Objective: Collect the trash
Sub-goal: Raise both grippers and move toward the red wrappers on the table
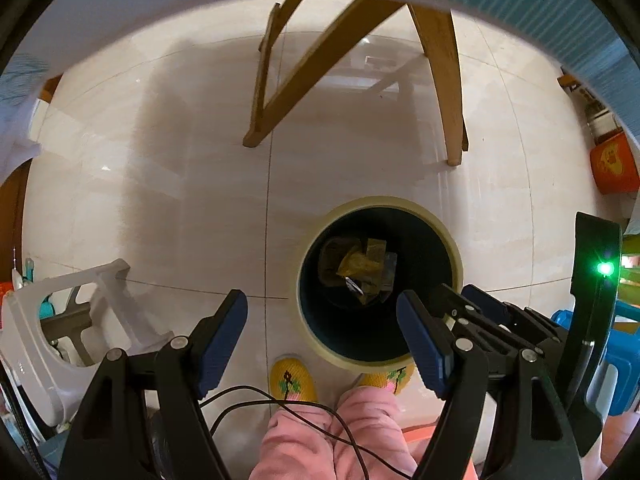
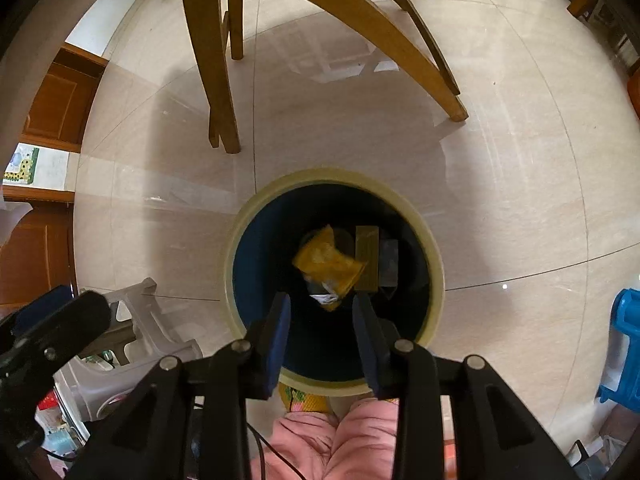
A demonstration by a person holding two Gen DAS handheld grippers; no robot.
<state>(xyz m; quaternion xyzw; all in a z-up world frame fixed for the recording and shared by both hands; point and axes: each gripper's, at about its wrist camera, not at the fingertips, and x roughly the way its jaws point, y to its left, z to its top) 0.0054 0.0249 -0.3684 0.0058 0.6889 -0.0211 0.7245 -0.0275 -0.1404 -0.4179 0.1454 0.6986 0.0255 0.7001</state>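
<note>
I hold both tools above a round trash bin (image 2: 236, 264) with a pale rim and dark blue inside, standing on the glossy tiled floor (image 2: 500, 184) just in front of my yellow slippers (image 1: 291, 380). My right hand-held gripper (image 2: 322, 336) points down over the near edge of the bin's mouth, its blue pads partly apart with nothing between them. Below it, at the bottom of the bin, lies a crumpled yellow wrapper (image 2: 328, 264), with an olive-green packet (image 2: 366, 258) and a grey one beside it. My left hand-held gripper (image 1: 322, 340) hangs beside the bin's left edge, its jaws wide apart and empty. Wooden chair legs (image 2: 212, 60) stand on the floor beyond the bin, and a white plastic stool (image 1: 60, 320) sits to my left.
</note>
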